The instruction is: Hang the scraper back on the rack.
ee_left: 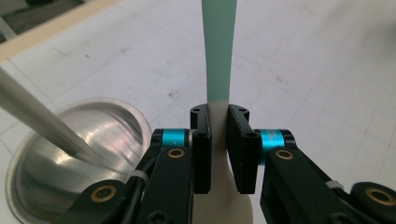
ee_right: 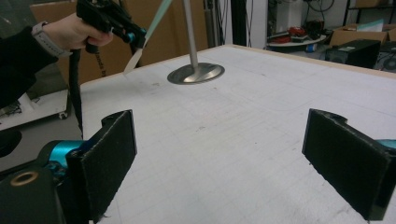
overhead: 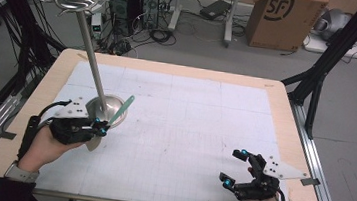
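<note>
Spatula (overhead: 117,115), pale blade and mint-green handle, is clamped in the left gripper (overhead: 99,127) at the narrow neck where cream meets green. In the left gripper view the two black pads (ee_left: 201,149) press flat on either side of that neck (ee_left: 218,112), jaws nearly closed. Grip at the neck looks chosen for control: handle (ee_left: 218,46) points away and up, blade hangs below the jaws.

Seen from the right gripper view, the spatula (ee_right: 140,44) is clear of the table, blade tip angled down, handle tilted toward the stand's pole (ee_right: 189,28). It is held just beside the stand's round metal base (overhead: 107,107), near the table's left edge. My guess is the handle is meant for one of the hooks at the pole's top (overhead: 78,2), so the tool is carried handle-first.

Right gripper (overhead: 237,168) sits low near the front right of the table (overhead: 276,106), jaws wide apart, nothing between them; it looks parked.

Hard to make out:
- Handle end cut off at the top in both gripper views, so any hanging hole is unseen.
- Blade mostly hidden behind the left gripper's body in the high view.
- Hook shapes at the pole top are small and blurred against floor clutter.
</note>
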Available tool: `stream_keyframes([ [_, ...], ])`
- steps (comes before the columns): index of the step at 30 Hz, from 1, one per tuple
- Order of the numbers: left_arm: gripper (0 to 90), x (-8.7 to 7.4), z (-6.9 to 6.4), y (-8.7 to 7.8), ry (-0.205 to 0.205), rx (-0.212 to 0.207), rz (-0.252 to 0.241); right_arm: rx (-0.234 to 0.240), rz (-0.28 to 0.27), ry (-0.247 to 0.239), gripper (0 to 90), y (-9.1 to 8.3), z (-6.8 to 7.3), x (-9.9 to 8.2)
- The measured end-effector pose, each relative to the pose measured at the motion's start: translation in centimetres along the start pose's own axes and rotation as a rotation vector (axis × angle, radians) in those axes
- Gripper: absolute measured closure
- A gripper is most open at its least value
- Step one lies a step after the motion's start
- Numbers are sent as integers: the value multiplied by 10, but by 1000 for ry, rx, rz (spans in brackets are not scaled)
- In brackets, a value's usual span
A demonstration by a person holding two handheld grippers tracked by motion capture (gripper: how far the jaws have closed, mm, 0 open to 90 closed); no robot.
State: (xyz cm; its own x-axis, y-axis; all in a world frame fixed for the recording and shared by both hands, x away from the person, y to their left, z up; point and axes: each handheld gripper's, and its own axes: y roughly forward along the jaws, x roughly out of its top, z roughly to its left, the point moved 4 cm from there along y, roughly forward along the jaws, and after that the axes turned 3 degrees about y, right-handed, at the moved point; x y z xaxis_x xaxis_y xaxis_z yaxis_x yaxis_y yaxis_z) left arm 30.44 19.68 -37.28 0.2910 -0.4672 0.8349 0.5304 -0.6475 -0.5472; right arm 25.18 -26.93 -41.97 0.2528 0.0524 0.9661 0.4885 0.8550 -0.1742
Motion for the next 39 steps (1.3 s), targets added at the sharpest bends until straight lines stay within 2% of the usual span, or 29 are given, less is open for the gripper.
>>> stream_keyframes([
  [2, 804, 0, 3, -7, -13, 24, -51, 1, 0, -1, 87, 0, 0, 0],
  [4, 804, -1, 7, -18, -22, 78, -115, 1, 1, 2, 88, -1, 0, 0],
  [5, 804, -1, 7, -18, -22, 78, -115, -1, -2, -2, 88, -2, -1, 0],
  [7, 804, -2, 11, -25, -30, 94, -153, -4, -1, 5, 88, -3, -1, -1],
  [11, 804, -1, 24, -43, -80, 109, -244, -11, 0, 9, 87, -6, -1, -2],
  [14, 804, -1, 29, -48, -88, 116, -256, -12, -2, 8, 87, -7, 0, -2],
  [17, 804, 2, 41, -64, -120, 118, -309, -12, -1, 8, 88, -7, -1, -2],
  [20, 802, 2, 47, -71, -124, 112, -311, -11, 0, 8, 88, -7, -1, -2],
  [23, 802, 4, 56, -82, -127, 140, -300, -8, 0, 4, 88, -6, -2, -2],
  [26, 802, 6, 64, -95, -137, 153, -323, -6, 2, 8, 88, -5, -2, -2],
  [30, 802, 11, 72, -108, -126, 175, -327, -3, -1, 7, 88, -4, -2, -2],
  [33, 802, 16, 77, -117, -130, 181, -352, 0, 2, 5, 88, -3, -2, -2],
  [39, 802, 25, 89, -128, -162, 196, -394, 5, 6, 6, 88, -2, -1, -2],
])
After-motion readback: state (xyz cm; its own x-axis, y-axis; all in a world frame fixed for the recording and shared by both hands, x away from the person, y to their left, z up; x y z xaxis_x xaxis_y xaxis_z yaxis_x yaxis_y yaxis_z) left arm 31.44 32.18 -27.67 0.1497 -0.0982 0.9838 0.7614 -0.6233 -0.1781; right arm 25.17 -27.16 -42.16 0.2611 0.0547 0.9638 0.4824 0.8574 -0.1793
